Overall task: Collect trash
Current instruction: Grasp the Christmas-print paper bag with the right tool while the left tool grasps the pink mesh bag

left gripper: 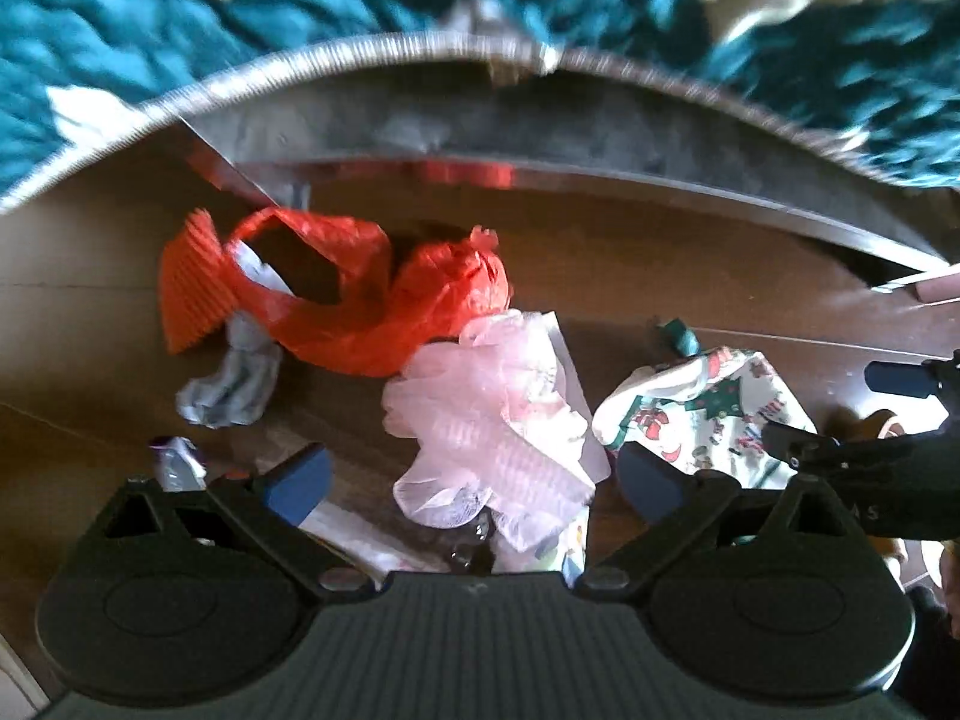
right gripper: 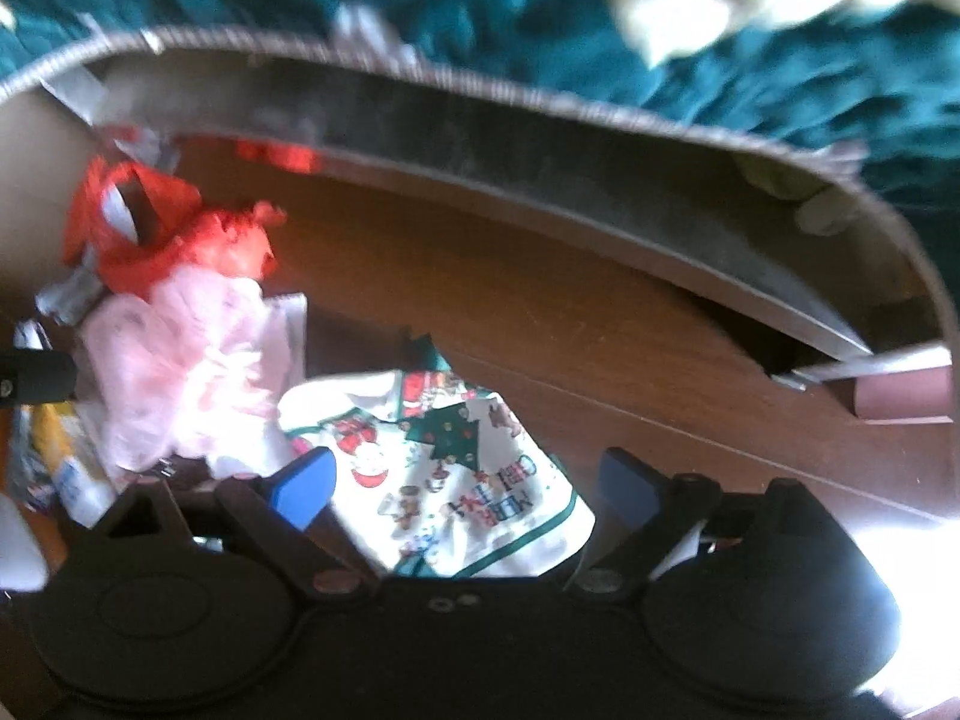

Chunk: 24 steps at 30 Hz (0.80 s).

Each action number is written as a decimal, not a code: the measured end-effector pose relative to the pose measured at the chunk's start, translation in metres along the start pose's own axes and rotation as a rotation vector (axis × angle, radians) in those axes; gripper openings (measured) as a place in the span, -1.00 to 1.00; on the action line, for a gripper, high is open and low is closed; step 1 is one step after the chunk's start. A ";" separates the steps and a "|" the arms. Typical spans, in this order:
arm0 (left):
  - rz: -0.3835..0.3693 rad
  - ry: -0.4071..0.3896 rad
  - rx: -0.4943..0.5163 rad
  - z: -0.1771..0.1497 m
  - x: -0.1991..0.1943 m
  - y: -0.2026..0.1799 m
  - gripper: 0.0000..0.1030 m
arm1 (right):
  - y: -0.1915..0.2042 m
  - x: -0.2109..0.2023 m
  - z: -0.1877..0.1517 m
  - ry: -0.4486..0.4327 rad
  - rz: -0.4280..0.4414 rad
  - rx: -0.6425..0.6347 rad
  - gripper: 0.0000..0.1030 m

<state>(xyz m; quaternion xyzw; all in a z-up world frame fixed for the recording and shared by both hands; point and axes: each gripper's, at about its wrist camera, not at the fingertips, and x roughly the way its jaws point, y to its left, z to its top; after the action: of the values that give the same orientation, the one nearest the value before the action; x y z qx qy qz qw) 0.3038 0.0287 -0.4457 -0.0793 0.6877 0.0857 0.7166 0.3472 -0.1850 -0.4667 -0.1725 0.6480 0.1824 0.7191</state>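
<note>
Clearly nothing is collected yet: the left gripper (left gripper: 474, 474) and right gripper (right gripper: 468, 483) hang wide and empty. Pink netting (left gripper: 486, 420) lies just left of the Christmas paper (right gripper: 456, 480), and the red bag (left gripper: 384, 300) beyond that netting, all on the brown floor (right gripper: 540, 300).

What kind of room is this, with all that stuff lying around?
Probably a room in a home. A teal and cream rug covers the floor beside a dark wooden table littered with household scraps: an orange plastic bag and a Christmas-print wrapper.
</note>
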 end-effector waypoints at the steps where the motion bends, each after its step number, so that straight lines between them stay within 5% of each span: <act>1: 0.001 0.008 -0.004 0.001 0.008 0.000 0.97 | -0.002 0.008 0.002 0.013 -0.003 -0.012 0.77; 11: 0.024 0.079 0.003 0.006 0.071 0.000 0.83 | -0.019 0.073 0.007 0.100 -0.008 -0.112 0.57; 16: 0.020 0.095 0.021 0.005 0.086 -0.004 0.54 | -0.024 0.089 0.008 0.107 -0.007 -0.114 0.46; 24: 0.021 0.118 0.052 0.001 0.099 -0.013 0.17 | -0.026 0.089 0.005 0.074 0.038 -0.105 -0.15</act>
<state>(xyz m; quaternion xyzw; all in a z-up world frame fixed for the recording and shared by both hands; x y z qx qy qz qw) 0.3121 0.0175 -0.5447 -0.0583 0.7315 0.0702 0.6757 0.3730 -0.2019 -0.5545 -0.2045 0.6669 0.2233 0.6808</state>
